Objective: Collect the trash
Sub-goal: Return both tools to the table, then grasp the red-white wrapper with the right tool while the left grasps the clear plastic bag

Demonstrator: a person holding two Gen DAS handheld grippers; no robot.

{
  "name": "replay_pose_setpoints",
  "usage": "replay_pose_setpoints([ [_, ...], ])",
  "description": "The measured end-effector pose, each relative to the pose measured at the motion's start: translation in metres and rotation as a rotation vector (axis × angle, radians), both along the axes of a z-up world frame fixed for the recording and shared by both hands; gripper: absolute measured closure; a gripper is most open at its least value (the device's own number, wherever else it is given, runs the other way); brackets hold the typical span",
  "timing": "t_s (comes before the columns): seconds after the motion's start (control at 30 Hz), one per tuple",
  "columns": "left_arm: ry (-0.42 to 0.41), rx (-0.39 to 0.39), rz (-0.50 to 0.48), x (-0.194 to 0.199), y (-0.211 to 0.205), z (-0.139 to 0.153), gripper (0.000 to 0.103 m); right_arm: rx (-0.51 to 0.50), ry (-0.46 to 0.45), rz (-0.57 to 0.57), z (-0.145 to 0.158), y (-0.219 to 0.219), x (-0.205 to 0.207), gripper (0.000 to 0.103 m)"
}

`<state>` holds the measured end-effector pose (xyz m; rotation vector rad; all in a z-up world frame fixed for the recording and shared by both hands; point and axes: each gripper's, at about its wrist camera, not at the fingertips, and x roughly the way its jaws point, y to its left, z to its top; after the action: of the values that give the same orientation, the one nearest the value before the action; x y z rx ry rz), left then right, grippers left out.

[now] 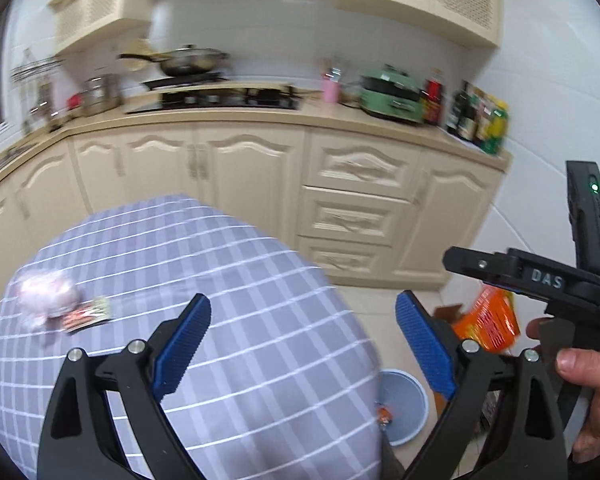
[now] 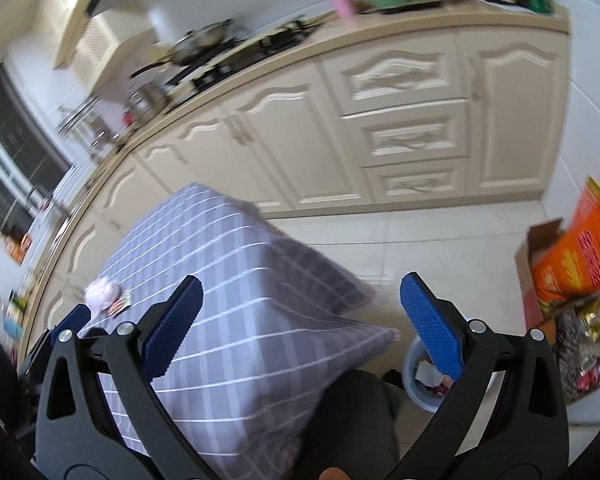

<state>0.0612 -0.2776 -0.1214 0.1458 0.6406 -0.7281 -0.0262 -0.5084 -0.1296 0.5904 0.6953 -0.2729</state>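
- My left gripper (image 1: 302, 316) hangs above the checked cloth (image 1: 236, 280), jaws wide apart with nothing between them.
- My right gripper (image 2: 300, 300) is also spread wide and empty, out past the cloth's corner and over the floor; in the left view I see its black body (image 1: 540, 276) held in a hand (image 1: 596, 392).
- The trash left on the cloth is a crumpled white-pink wad (image 1: 46, 296) with a small printed wrapper (image 1: 88, 314) just beside it, both near the cloth's far left edge and well apart from either gripper. Both are blurred, so I cannot tell whether they touch.
- The pale blue bin (image 1: 404, 408) stands on the floor just beside the cloth's right edge, with some scraps inside (image 2: 430, 378).
- An orange bag (image 2: 576, 256) leans in a cardboard box, well to the right of the bin.
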Motion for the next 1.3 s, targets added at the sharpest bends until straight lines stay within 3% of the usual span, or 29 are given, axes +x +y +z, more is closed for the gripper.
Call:
replay_pose_setpoints([
  [0.2, 0.004, -0.022, 0.180, 0.029, 0.072, 0.002, 0.011, -0.044, -0.011, 0.176, 0.010, 0.058, 0.051, 0.006],
  [0.53, 0.024, -0.009, 0.434, 0.071, 0.185, -0.010, 0.011, -0.168, 0.043, 0.569, -0.013, 0.184, 0.144, 0.006],
  [0.73, 0.055, 0.005, 0.530, 0.094, 0.225, -0.025, 0.011, -0.262, 0.099, 0.756, -0.043, 0.245, 0.198, 0.006],
  [0.93, 0.083, 0.023, 0.573, 0.115, 0.245, -0.040, 0.011, -0.346, 0.140, 0.895, -0.069, 0.280, 0.236, 0.007],
  [1.07, 0.099, 0.036, 0.580, 0.128, 0.246, -0.048, 0.011, -0.399, 0.154, 0.978, -0.082, 0.298, 0.263, 0.020],
  [1.2, 0.099, 0.053, 0.580, 0.143, 0.243, -0.051, 0.011, -0.423, 0.134, 1.039, -0.086, 0.305, 0.268, 0.054],
  [1.3, 0.093, 0.069, 0.566, 0.152, 0.236, -0.053, 0.011, -0.406, 0.127, 1.015, -0.085, 0.295, 0.267, 0.071],
])
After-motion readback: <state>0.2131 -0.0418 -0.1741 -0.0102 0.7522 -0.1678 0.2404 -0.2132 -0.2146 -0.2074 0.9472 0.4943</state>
